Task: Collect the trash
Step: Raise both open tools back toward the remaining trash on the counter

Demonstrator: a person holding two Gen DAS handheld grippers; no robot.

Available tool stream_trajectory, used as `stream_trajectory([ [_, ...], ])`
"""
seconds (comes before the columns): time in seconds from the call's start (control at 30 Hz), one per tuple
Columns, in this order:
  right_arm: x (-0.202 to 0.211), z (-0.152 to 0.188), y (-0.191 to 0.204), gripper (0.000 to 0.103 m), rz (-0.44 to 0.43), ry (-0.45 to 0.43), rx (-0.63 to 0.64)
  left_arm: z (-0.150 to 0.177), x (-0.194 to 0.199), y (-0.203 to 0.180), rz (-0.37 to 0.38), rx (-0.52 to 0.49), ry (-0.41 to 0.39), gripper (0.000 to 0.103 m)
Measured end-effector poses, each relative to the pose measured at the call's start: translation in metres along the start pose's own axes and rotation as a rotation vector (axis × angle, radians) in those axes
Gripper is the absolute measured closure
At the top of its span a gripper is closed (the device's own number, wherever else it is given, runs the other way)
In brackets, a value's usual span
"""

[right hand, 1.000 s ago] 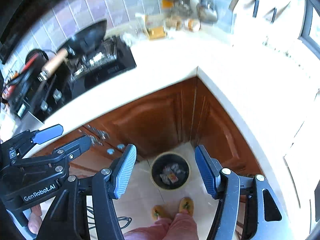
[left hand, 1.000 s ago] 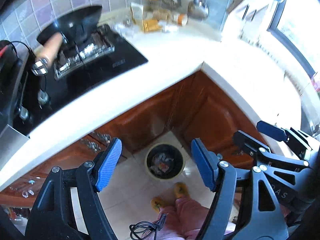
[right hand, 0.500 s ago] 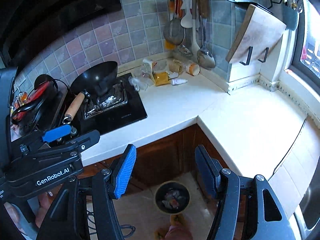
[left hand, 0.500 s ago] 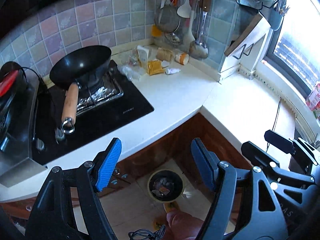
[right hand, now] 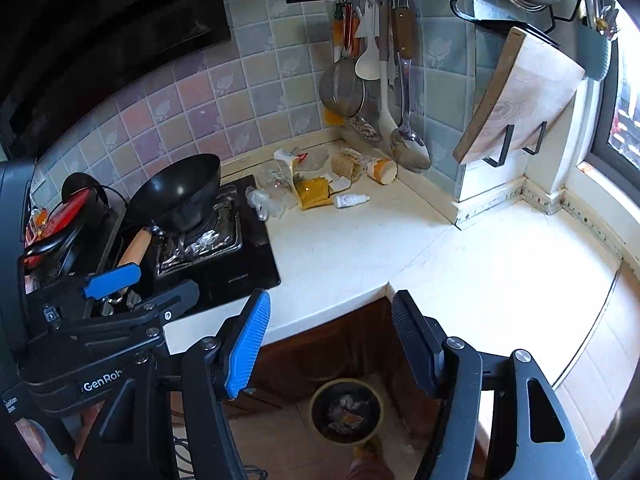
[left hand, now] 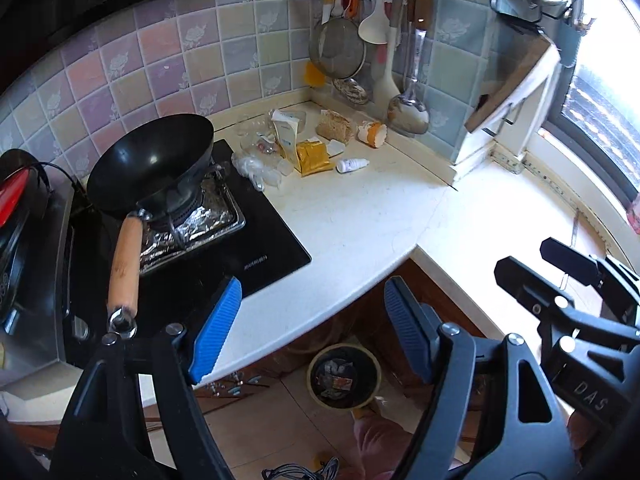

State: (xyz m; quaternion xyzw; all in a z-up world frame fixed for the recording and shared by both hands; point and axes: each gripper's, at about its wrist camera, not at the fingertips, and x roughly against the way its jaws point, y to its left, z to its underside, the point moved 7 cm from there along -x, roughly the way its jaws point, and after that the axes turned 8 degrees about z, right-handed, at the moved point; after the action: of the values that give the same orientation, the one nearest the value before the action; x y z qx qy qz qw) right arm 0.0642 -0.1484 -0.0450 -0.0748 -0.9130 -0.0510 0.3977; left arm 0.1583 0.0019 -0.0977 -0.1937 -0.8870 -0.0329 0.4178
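A: Where is the trash now?

B: A small heap lies at the back of the white counter (left hand: 360, 216), in the corner under the hanging utensils (left hand: 384, 40). One sees a yellow packet (left hand: 314, 157), a small white bottle (left hand: 352, 165) on its side, a tipped paper cup (left hand: 373, 134), a white carton (left hand: 285, 133) and some crumpled clear plastic (left hand: 256, 168) just beside the stove (left hand: 240, 248).

A: And the bin?

B: The round trash bin (left hand: 344, 376) stands on the floor below the counter corner, with scraps already inside.

A: What do the tongs hold?

B: Nothing. The left tongs (left hand: 310, 328) are spread and their jaws are opening, with only air between the blue pads. The right tongs (right hand: 330, 338) are opening too, and are also empty. Both hang above the counter edge, well apart from the heap.

A: Anything else near?

B: A black wok (left hand: 154, 164) sits on the stove, left of the trash.
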Motion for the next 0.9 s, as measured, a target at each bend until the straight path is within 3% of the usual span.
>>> stream_trajectory([
  [0.3, -0.123, -0.080, -0.010, 0.037, -0.042, 0.048, 0.089, -0.070, -0.088, 0.020, -0.054, 0.075, 0.050, 0.029],
  [0.5, -0.251, -0.126, -0.023, 0.037, -0.061, 0.114, 0.113, -0.120, -0.170, 0.054, -0.095, 0.197, 0.075, 0.029],
  [0.7, -0.364, -0.138, -0.030, 0.037, -0.087, 0.217, 0.045, -0.149, -0.242, 0.087, -0.077, 0.324, 0.088, 0.029],
  [0.9, -0.422, -0.143, -0.024, 0.037, -0.075, 0.247, -0.052, -0.162, -0.287, 0.099, -0.087, 0.343, 0.106, 0.029],
])
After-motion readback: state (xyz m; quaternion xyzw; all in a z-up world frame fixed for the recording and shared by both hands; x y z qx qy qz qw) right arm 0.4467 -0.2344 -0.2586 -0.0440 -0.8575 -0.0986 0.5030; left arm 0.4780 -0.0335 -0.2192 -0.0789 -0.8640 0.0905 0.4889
